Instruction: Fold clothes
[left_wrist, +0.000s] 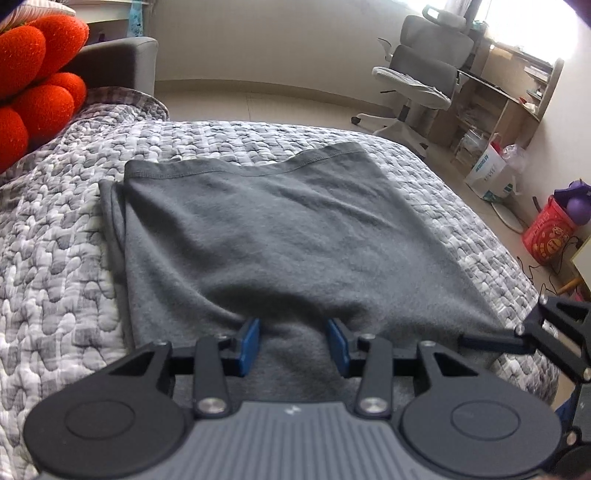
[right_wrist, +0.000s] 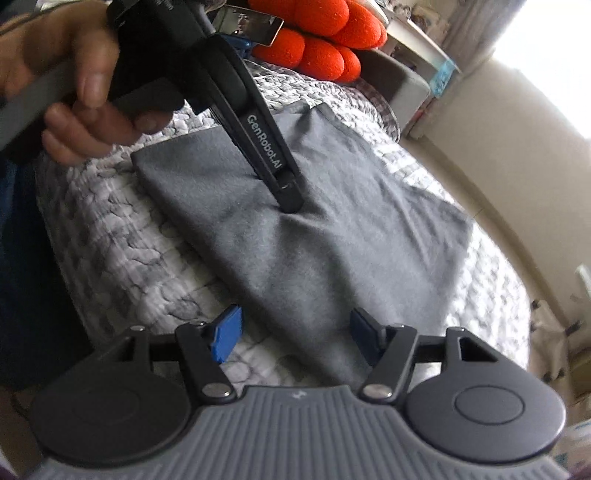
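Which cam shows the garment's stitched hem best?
Left wrist: the gray garment lies nearly whole, its stitched hem sharp at the far edge. Right wrist shows the cloth partly behind the left gripper, hem unclear.

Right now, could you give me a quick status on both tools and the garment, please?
Left tool open, tips on the grey garment. Right tool open at its near edge, nothing gripped. Garment flat on quilted bed, nothing in the way.

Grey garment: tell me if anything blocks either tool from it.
Nothing visible does. The grey garment lies bare on the quilted bed cover. The left tool is already down on its near part, and the right tool stands open over its near edge.
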